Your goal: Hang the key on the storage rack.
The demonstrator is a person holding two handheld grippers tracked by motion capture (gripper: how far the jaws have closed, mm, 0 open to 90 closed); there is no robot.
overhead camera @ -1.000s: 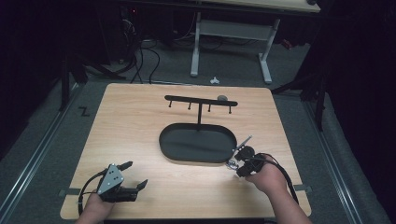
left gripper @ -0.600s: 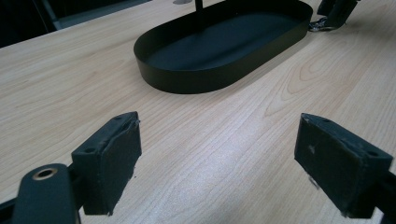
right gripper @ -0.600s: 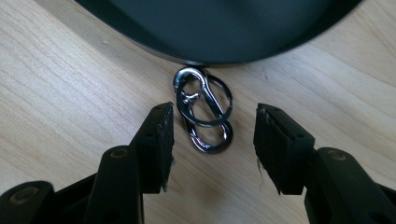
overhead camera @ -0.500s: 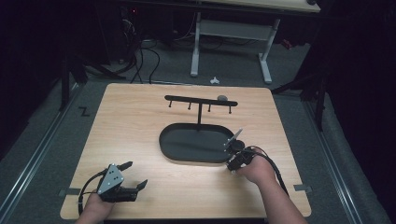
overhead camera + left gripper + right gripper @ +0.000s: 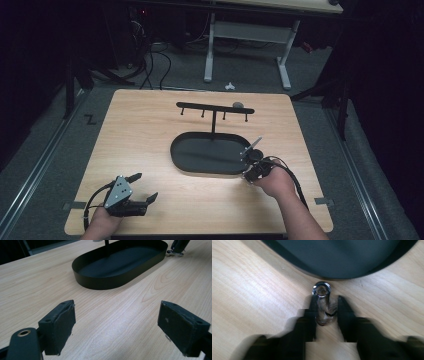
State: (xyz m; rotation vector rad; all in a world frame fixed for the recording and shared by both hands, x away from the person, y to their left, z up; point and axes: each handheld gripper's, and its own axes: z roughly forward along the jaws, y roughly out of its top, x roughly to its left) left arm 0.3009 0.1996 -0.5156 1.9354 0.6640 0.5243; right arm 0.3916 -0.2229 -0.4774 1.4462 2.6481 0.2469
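A small silver metal clip (image 5: 321, 290) lies on the wood just outside the rim of the black oval tray (image 5: 180, 160). My right gripper (image 5: 327, 302) points down at it, and its jaws have just been closing; they now press on the clip from both sides, though the picture is blurred. In the high view the right gripper (image 5: 248, 176) stands at the tray's near right edge. My left gripper (image 5: 145, 187) rests at the table's front left, open, with bare wood between its pads (image 5: 60, 327).
A black T-shaped rack (image 5: 215, 107) with several hooks rises from the tray's far side, with a small grey thing (image 5: 238, 105) on its bar. The tray rim (image 5: 105, 285) lies ahead of the left gripper. A white desk frame (image 5: 250, 30) stands beyond the table.
The right hand has shifted slightly along the tray's right edge and tilted down over the clip. The left hand has kept still.
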